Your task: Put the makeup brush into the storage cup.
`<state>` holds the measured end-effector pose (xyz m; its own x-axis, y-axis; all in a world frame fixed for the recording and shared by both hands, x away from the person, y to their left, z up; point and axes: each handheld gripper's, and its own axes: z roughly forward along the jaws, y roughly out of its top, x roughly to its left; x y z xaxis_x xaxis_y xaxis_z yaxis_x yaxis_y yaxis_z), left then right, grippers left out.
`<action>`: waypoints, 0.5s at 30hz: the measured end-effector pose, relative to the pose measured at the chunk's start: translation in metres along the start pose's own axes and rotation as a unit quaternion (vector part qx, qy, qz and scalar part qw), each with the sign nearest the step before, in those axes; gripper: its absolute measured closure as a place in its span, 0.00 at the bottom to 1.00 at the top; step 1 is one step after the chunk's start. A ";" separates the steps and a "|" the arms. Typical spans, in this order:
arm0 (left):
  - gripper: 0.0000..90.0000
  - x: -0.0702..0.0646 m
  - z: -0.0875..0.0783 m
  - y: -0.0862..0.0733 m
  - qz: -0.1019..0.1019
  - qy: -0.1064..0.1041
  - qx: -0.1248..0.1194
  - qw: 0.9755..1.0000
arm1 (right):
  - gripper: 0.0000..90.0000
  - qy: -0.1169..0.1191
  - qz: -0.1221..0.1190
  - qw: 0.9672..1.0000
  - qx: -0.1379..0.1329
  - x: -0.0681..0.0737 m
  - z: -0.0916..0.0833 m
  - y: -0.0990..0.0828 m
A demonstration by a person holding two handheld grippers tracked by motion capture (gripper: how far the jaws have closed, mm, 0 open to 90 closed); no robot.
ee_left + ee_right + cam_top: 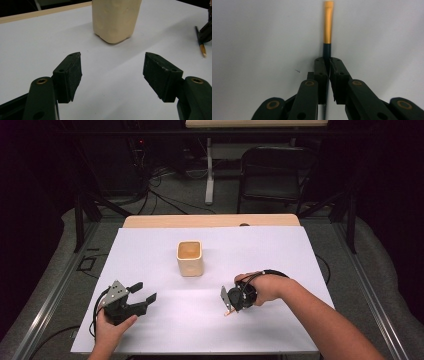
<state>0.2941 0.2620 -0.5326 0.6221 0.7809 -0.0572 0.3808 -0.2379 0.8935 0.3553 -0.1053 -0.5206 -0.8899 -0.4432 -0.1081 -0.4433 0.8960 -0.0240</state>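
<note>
High view: cream cup (190,258) stands between open left gripper (141,291) and right gripper (226,306), fingers clamping pencil (228,313).

No text, label, brand, number or sign can be read anywhere. The cream cup (190,258) at twelve o'clock on the table (150,330) is blank on every side that shows, the dark pencil (327,27) with its gold end bears no readable print, and the white sheet under them is unmarked.
</note>
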 end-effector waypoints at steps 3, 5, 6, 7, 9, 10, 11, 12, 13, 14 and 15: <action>0.35 0.001 0.000 0.000 -0.002 0.000 -0.002 1.000 | 0.93 0.001 -0.002 1.000 -0.003 0.000 0.000 0.000; 0.35 0.001 0.000 -0.001 -0.003 0.001 -0.002 1.000 | 0.93 0.003 0.000 1.000 -0.007 -0.001 0.001 -0.001; 0.35 0.001 0.000 0.000 -0.003 0.002 -0.002 1.000 | 0.93 0.005 0.002 1.000 -0.010 -0.001 0.001 -0.001; 0.35 0.001 0.000 -0.001 -0.003 0.002 -0.002 1.000 | 0.93 0.005 0.006 1.000 -0.012 -0.002 0.001 -0.002; 0.35 0.001 0.000 -0.001 -0.003 0.001 -0.001 1.000 | 0.93 0.007 0.006 1.000 -0.015 -0.002 0.001 -0.003; 0.35 0.001 0.000 -0.001 -0.003 0.000 -0.001 1.000 | 0.93 0.007 0.007 1.000 -0.015 -0.002 0.001 -0.003; 0.35 0.001 0.000 -0.001 -0.004 0.000 -0.001 1.000 | 0.93 0.008 0.007 1.000 -0.015 -0.002 0.001 -0.003; 0.35 0.001 0.001 -0.001 -0.004 0.000 -0.001 1.000 | 0.93 0.007 0.008 1.000 -0.015 -0.002 0.001 -0.003; 0.35 0.001 0.001 0.000 -0.003 0.001 0.000 1.000 | 0.93 0.007 0.009 1.000 -0.015 -0.002 0.002 -0.003; 0.35 0.001 0.001 -0.001 -0.003 0.000 0.000 1.000 | 0.92 0.008 0.009 1.000 -0.016 -0.003 0.002 -0.003; 0.35 0.001 0.001 -0.001 -0.004 0.000 0.001 1.000 | 0.92 0.009 0.010 1.000 -0.015 -0.003 0.003 -0.003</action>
<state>0.2952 0.2625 -0.5335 0.6199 0.7820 -0.0641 0.3862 -0.2330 0.8925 0.3594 -0.1068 -0.5234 -0.8999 -0.4266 -0.0903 -0.4289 0.9033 0.0071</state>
